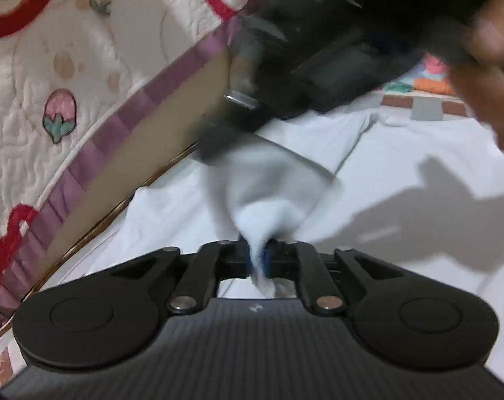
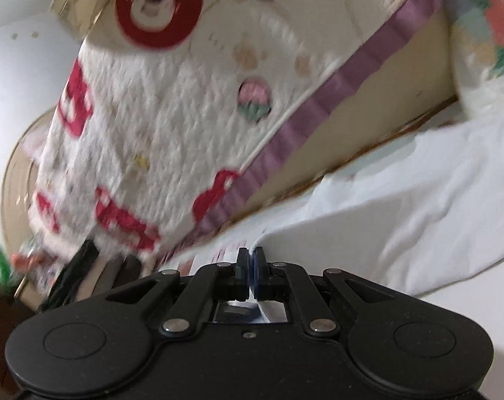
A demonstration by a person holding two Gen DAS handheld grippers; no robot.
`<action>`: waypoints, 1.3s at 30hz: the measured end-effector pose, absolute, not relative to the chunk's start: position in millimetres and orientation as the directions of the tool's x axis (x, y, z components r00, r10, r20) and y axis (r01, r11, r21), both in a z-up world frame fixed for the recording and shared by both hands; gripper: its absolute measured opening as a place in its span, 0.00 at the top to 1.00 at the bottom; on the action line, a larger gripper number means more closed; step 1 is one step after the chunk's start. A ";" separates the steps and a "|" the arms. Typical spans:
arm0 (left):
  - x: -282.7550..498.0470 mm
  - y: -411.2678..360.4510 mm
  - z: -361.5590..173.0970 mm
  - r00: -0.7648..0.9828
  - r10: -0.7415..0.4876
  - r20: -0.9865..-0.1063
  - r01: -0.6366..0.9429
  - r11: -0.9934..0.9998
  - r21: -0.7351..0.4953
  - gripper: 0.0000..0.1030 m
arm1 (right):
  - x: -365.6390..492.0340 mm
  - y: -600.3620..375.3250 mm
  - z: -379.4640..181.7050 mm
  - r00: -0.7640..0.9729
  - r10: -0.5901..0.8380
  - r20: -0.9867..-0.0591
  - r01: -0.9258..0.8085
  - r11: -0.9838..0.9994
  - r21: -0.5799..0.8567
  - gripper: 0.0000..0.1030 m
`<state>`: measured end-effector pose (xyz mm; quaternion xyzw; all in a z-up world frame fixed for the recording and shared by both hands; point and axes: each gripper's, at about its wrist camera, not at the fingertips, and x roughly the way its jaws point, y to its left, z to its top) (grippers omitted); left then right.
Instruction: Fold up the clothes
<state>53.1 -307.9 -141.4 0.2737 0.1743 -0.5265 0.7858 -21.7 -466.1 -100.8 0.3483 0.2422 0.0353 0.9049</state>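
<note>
Both claws pinch the white shirt: left gripper holds a bunched fold, right gripper an edge, cloth trailing right toward the bed's edge.

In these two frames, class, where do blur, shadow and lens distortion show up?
Left wrist view: motion blur smears the white garment above the left gripper and the right gripper passing overhead; a sharp shadow falls on the cloth. Right wrist view: the quilt is streaked with blur, and its purple border bows from the fisheye.
</note>
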 end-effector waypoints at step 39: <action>209.4 -210.2 -198.0 0.061 -0.795 -0.604 0.292 0.593 -0.751 0.94 | -75.4 -605.5 -193.1 0.587 -0.441 -0.679 0.640 0.767 0.055 0.50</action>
